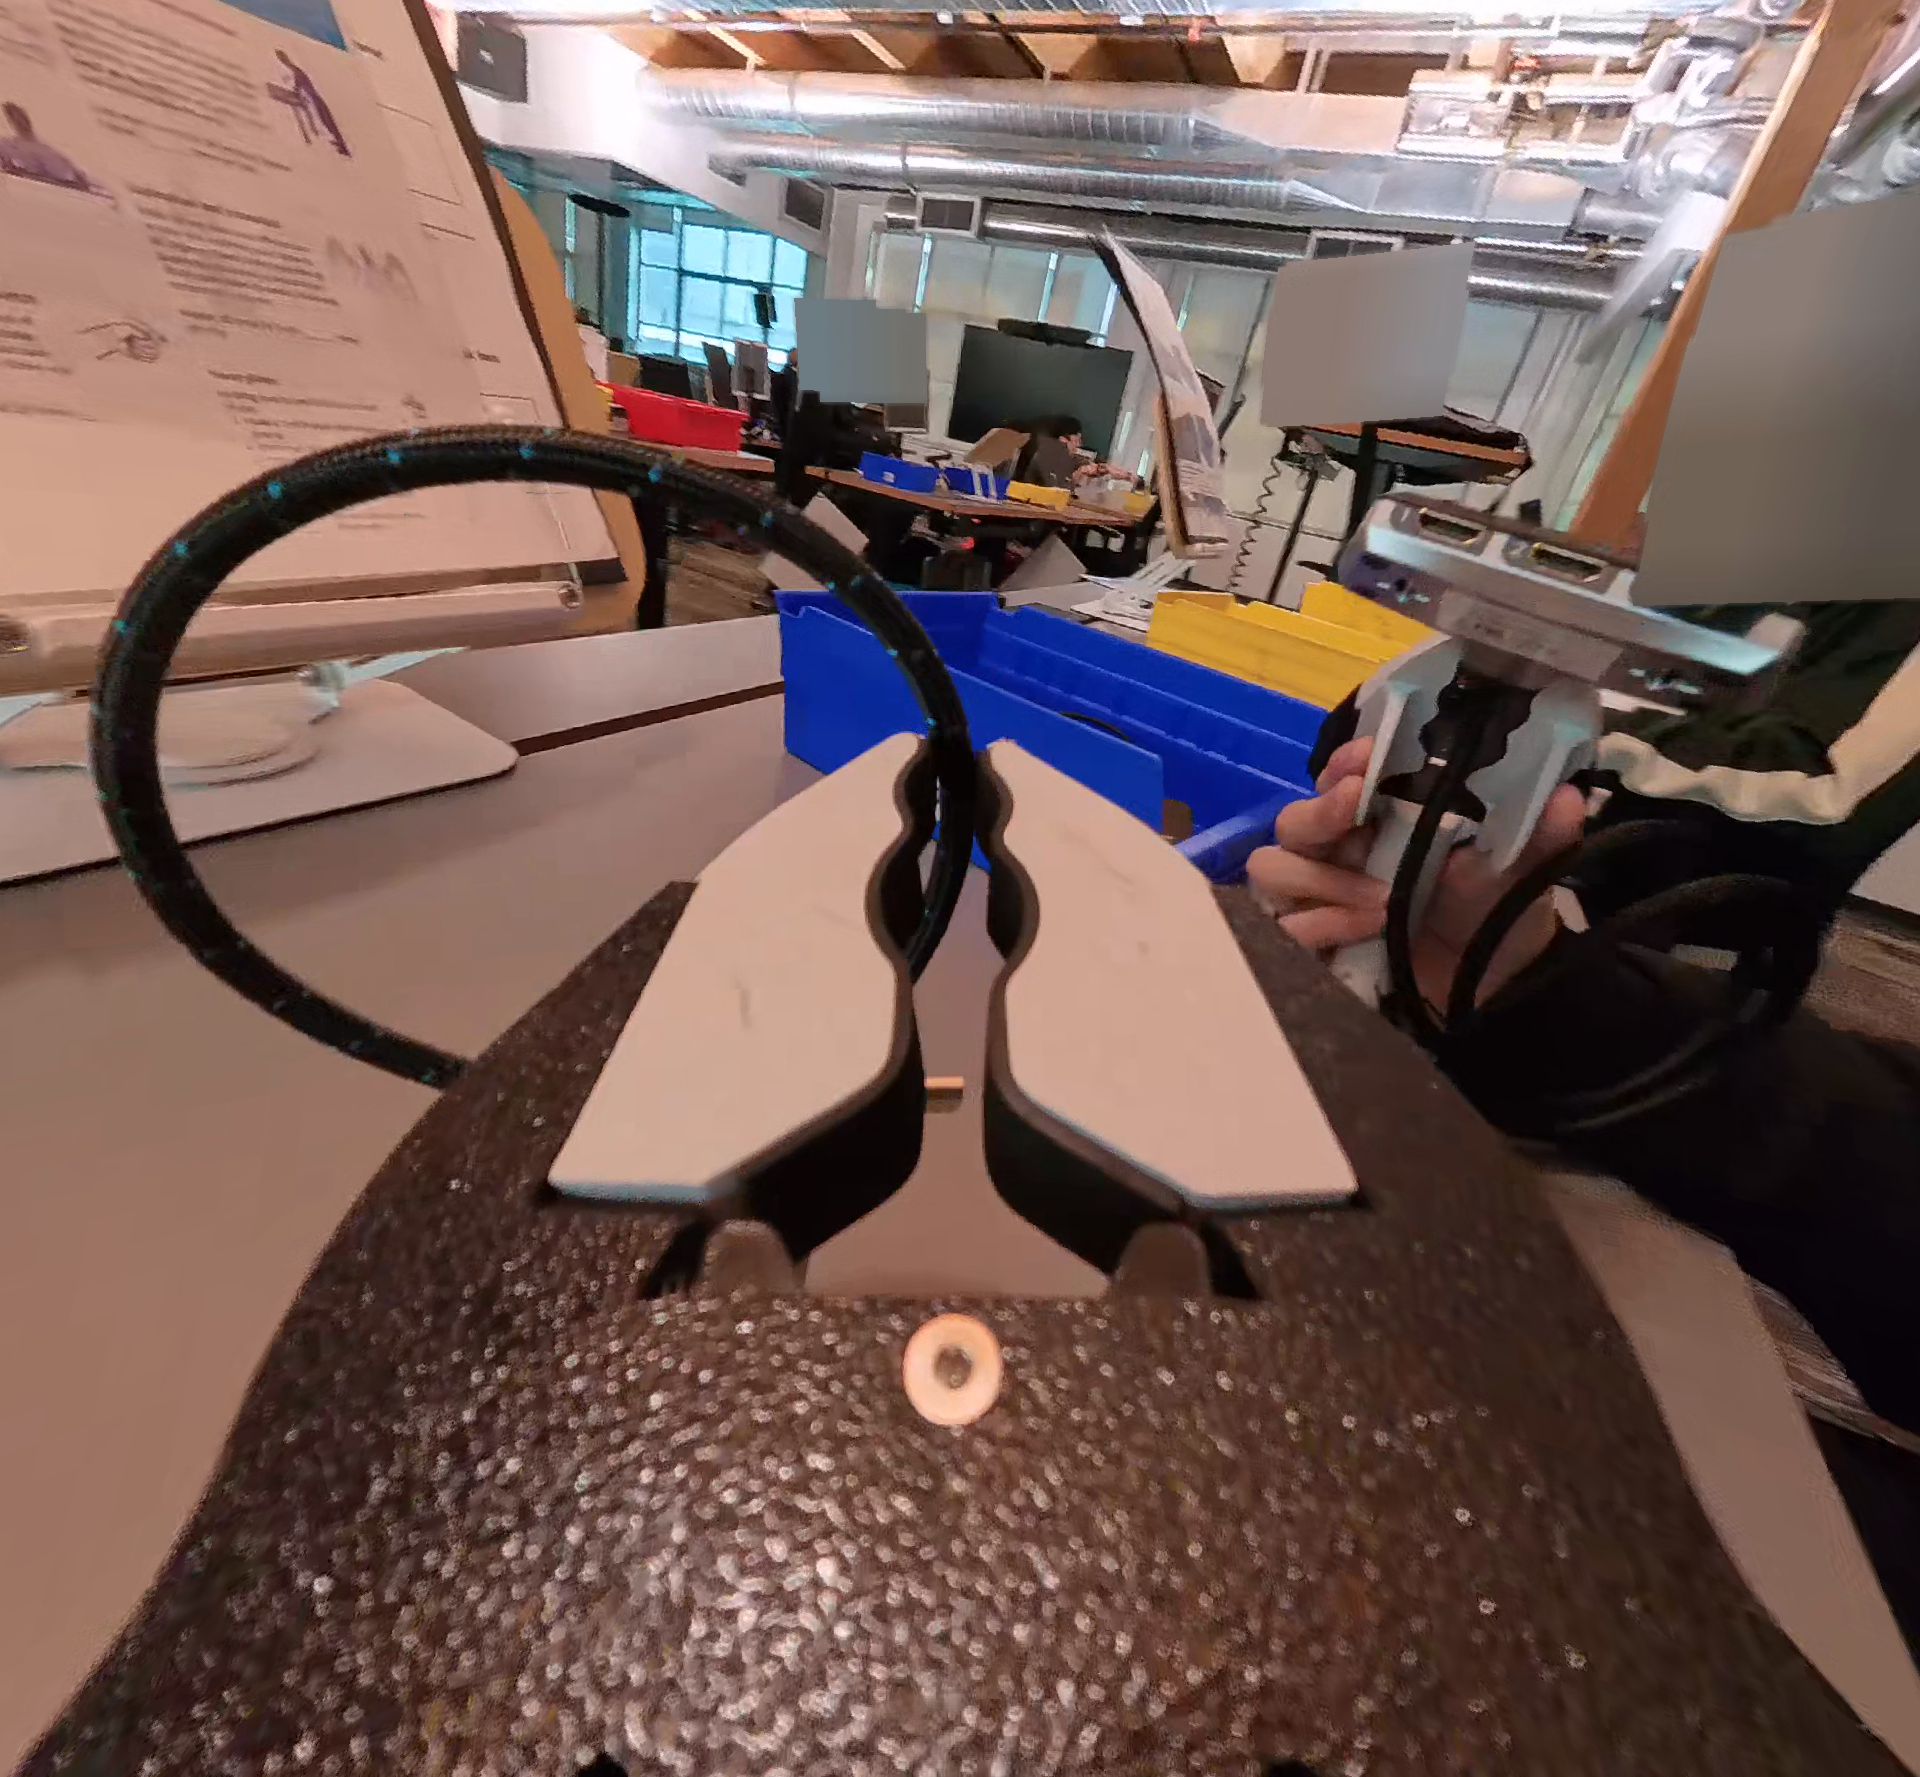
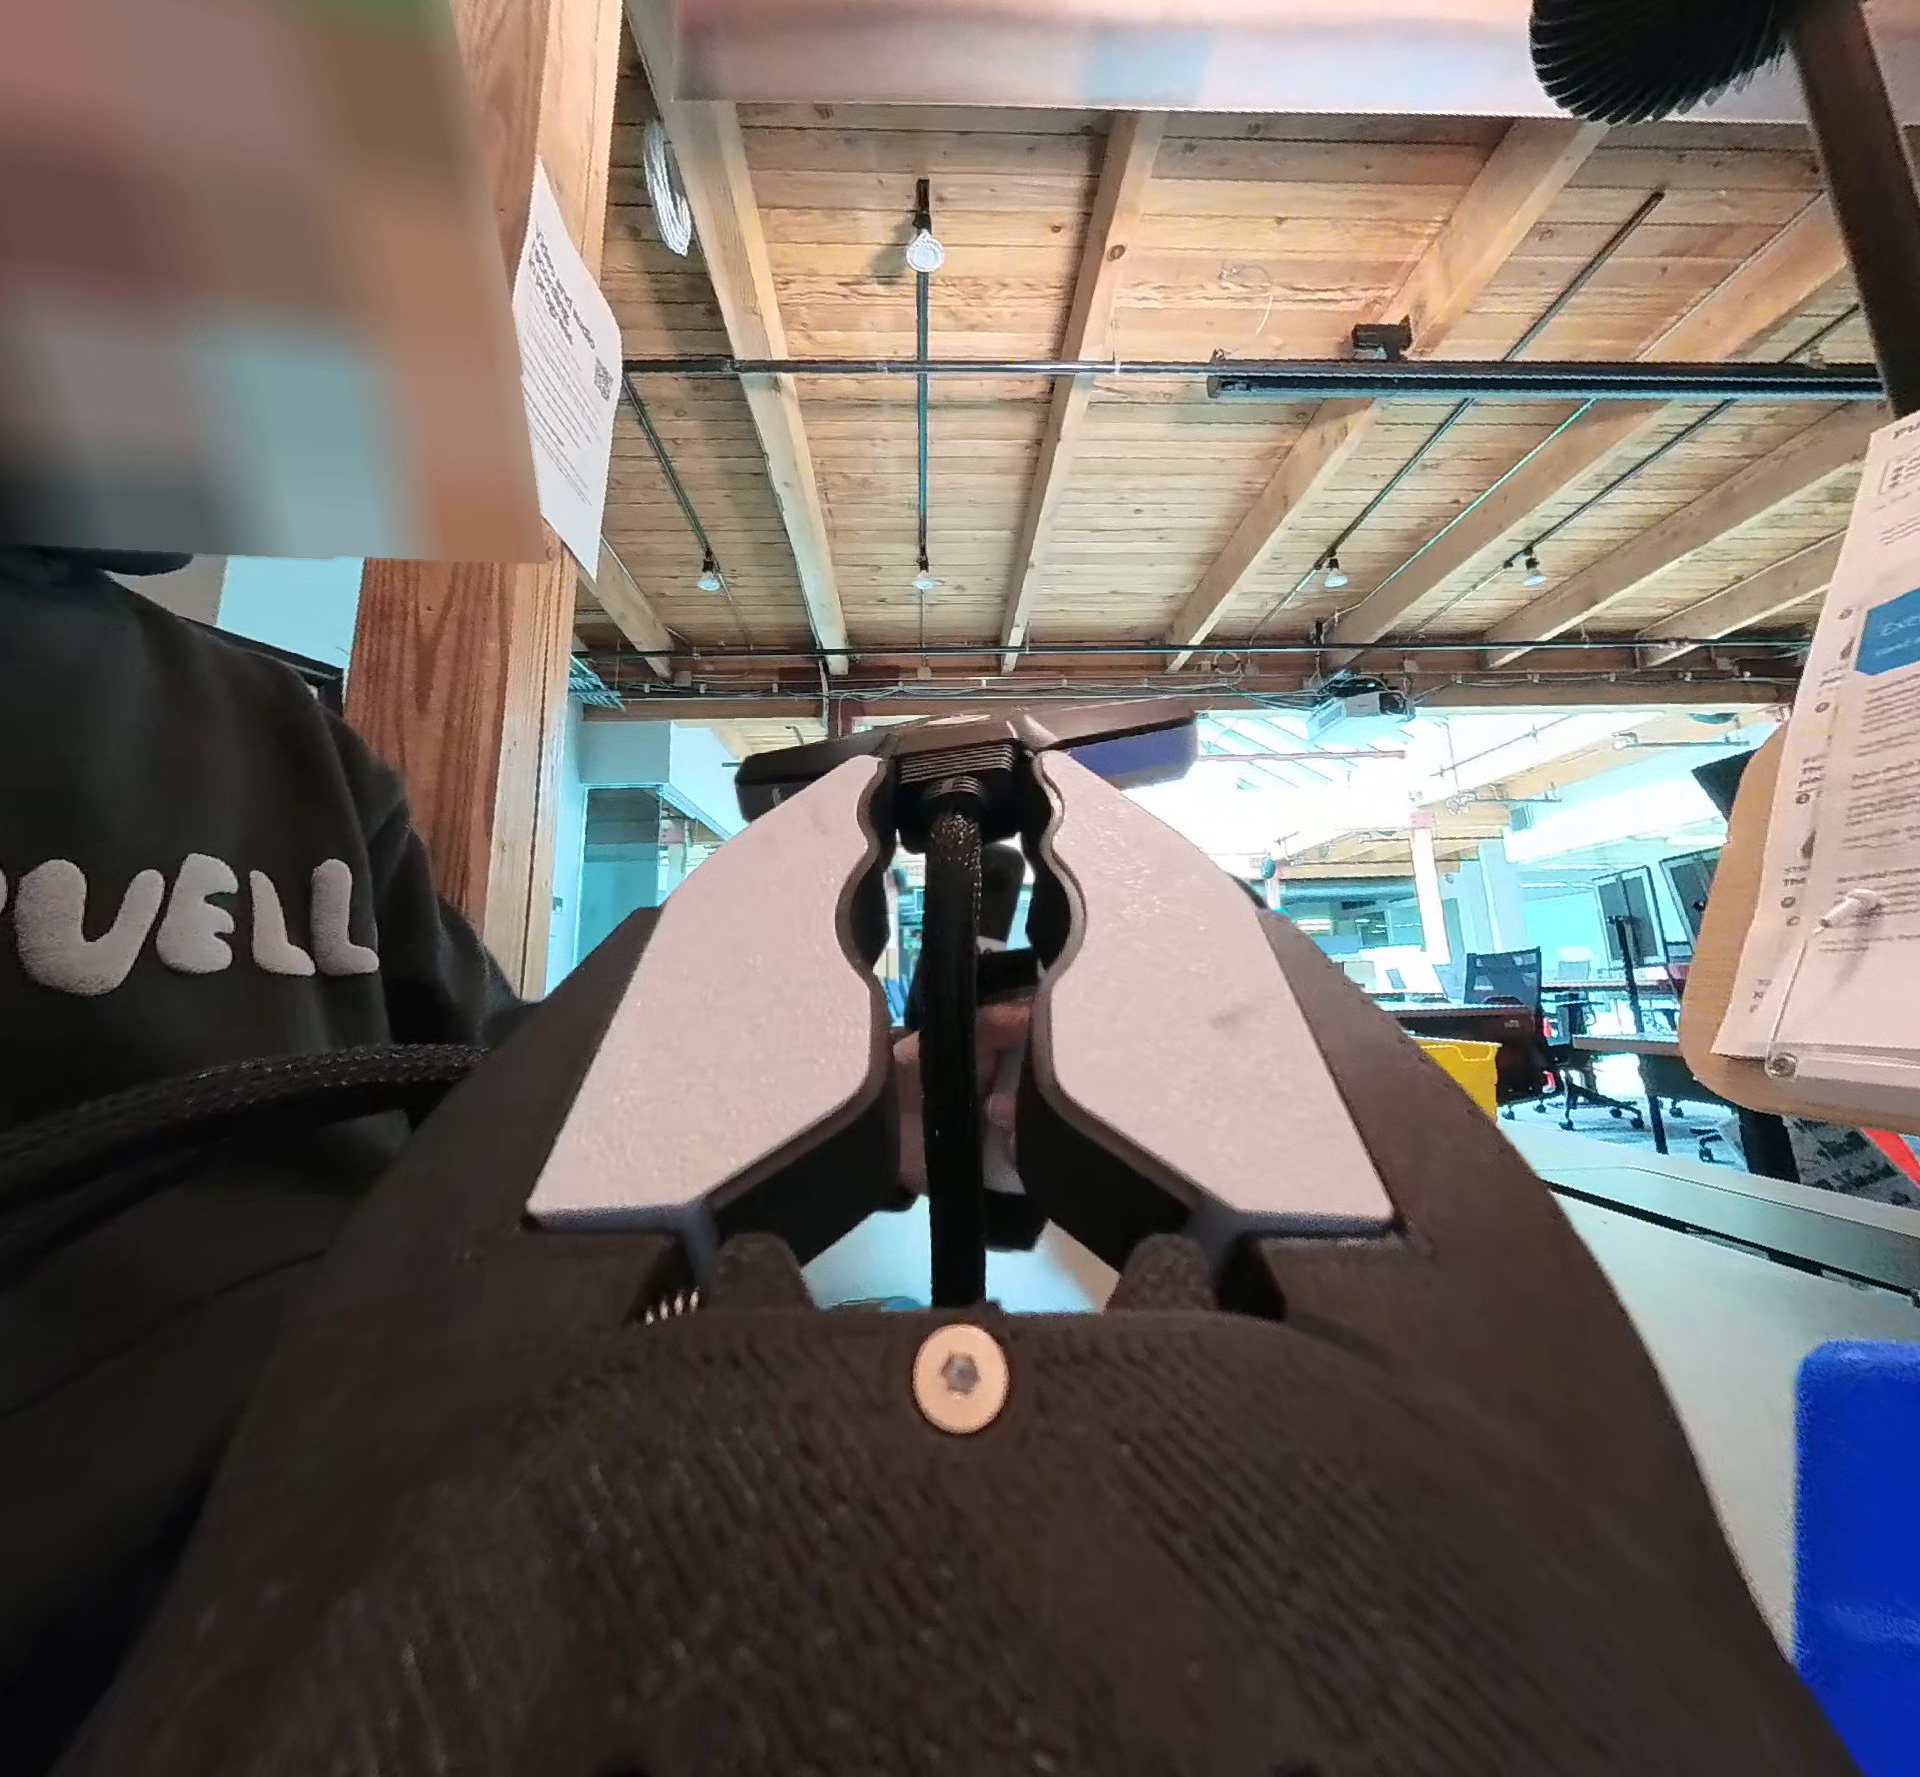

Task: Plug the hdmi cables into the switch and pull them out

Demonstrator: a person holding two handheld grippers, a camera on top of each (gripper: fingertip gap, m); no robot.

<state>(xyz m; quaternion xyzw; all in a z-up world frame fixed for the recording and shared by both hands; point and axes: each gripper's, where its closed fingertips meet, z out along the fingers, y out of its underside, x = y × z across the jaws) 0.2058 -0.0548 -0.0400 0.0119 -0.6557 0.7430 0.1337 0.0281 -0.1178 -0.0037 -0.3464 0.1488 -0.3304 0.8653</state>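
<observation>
Silver switch (image 1: 1558, 600) is up in the air, right of the blue bin (image 1: 1039, 688); the right gripper (image 2: 961, 792) pinches a plug (image 2: 956, 771) stuck in it, so it stays up; the left gripper (image 1: 951, 792) is nearly shut around a looping black cable (image 1: 208, 647), likely for the next port; below is a grey table (image 1: 364, 948) in a big office with wood beams.

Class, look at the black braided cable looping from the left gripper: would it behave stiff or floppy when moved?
The black braided cable with teal flecks holds a smooth raised loop, so it is probably springy, not limp. Pinched in the left gripper, its woven sleeve likely resists slipping.
</observation>
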